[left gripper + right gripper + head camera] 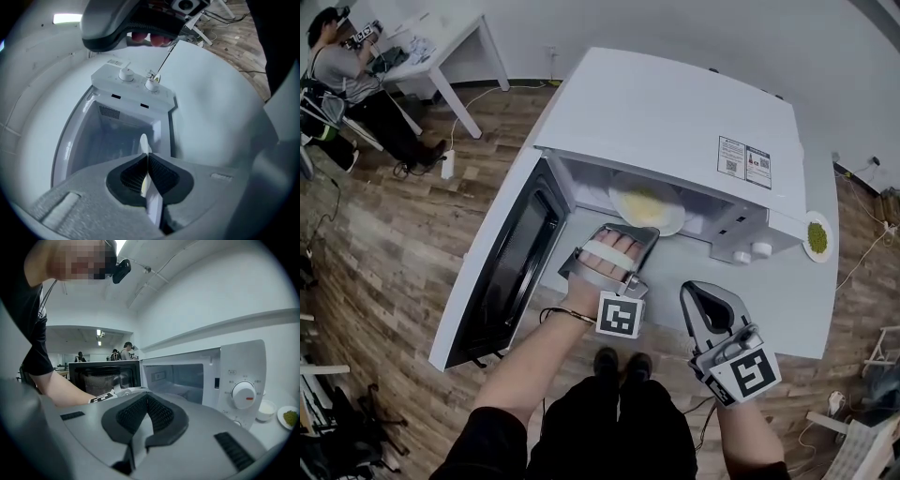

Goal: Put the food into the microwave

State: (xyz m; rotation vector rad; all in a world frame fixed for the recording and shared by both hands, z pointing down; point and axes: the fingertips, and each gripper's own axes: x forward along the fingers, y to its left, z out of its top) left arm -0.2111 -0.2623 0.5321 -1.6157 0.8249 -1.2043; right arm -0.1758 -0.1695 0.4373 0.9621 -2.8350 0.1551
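Note:
A white plate of yellow food (645, 204) lies inside the open microwave (675, 122), just past its front sill. My left gripper (630, 232) reaches into the opening and is shut on the plate's near rim. In the left gripper view the plate (144, 143) shows edge-on as a thin white sliver between the pads of that gripper (147, 158), with the cavity (117, 136) behind it. My right gripper (703, 295) hangs in front of the control panel, shut with nothing in it. In its own view the right gripper (146, 400) has its pads together before the microwave (187, 376).
The microwave door (502, 272) swings open to the left, beside my left arm. Two knobs (752, 251) sit on the panel at the right. A small dish of green food (817, 237) stands on the white table (787, 309) right of the microwave. A person sits at a far desk (441, 37).

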